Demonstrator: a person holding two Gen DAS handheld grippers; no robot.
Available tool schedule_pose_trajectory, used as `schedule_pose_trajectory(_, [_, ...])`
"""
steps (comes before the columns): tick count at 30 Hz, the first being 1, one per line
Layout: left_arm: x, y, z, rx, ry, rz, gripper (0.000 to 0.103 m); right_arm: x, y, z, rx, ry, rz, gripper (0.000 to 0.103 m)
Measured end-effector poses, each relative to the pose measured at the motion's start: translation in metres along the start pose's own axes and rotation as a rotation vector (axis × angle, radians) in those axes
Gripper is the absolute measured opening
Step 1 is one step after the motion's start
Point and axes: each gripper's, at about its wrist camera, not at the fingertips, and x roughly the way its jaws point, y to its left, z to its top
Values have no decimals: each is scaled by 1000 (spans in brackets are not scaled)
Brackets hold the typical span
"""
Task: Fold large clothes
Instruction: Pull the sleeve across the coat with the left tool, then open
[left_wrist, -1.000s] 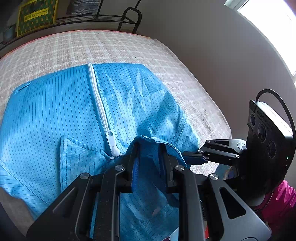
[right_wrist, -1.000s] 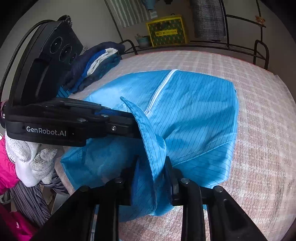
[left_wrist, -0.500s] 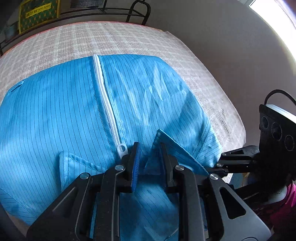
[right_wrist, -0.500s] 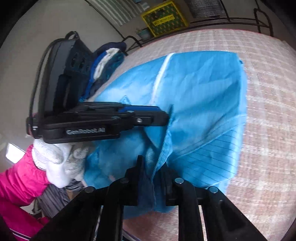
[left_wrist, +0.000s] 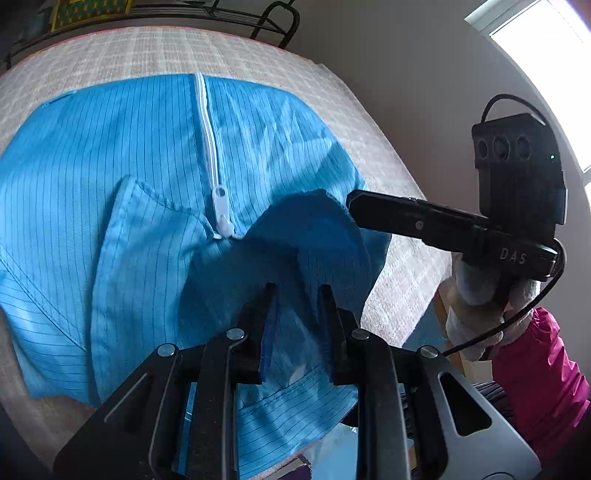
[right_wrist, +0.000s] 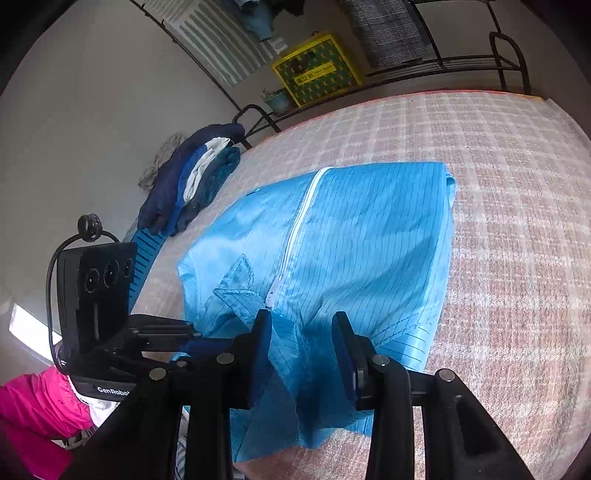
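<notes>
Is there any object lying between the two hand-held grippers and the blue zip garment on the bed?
Nothing visible. The blue garment lies directly in front of both. Its collar fabric sits between the fingers of the left hand-held gripper and the right hand-held gripper, both opening. The pile of dark clothes lies off to the side.

Both the left gripper (left_wrist: 295, 291) and right gripper (right_wrist: 301, 321) angle downward, jaws opening.
</notes>
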Motion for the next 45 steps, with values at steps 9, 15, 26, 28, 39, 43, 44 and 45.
schedule_pose_trajectory(9, [4, 4, 1, -45, -35, -18, 24, 2, 30, -4, -147, 46, 12, 60])
schedule_pose_trajectory(15, [12, 1, -1, -45, -27, -18, 24, 23, 7, -1, -64, 88, -79, 20])
schedule_pose_trajectory(26, [29, 17, 2, -175, -27, -137, 3, 32, -3, 8, 29, 72, -12, 21])
schedule_pose_trajectory(28, [25, 9, -1, -136, -46, -116, 0, 34, -3, 9, 40, 56, 2, 3])
schedule_pose_trajectory(39, [-1, -15, -16, -17, -83, -64, 0, 28, -16, 15, 127, 3, -116, 7])
schedule_pose_trajectory(43, [-26, -17, -18, -11, -86, -82, 0, 5, -18, 16, 130, -32, -208, 31])
schedule_pose_trajectory(44, [-42, -13, -18, 4, -121, -65, 0, -3, -18, 15, 115, -45, -240, 31])
schedule_pose_trajectory(45, [-58, -7, -17, 10, -167, -23, 2, -10, -20, 12, 105, -61, -287, 31])
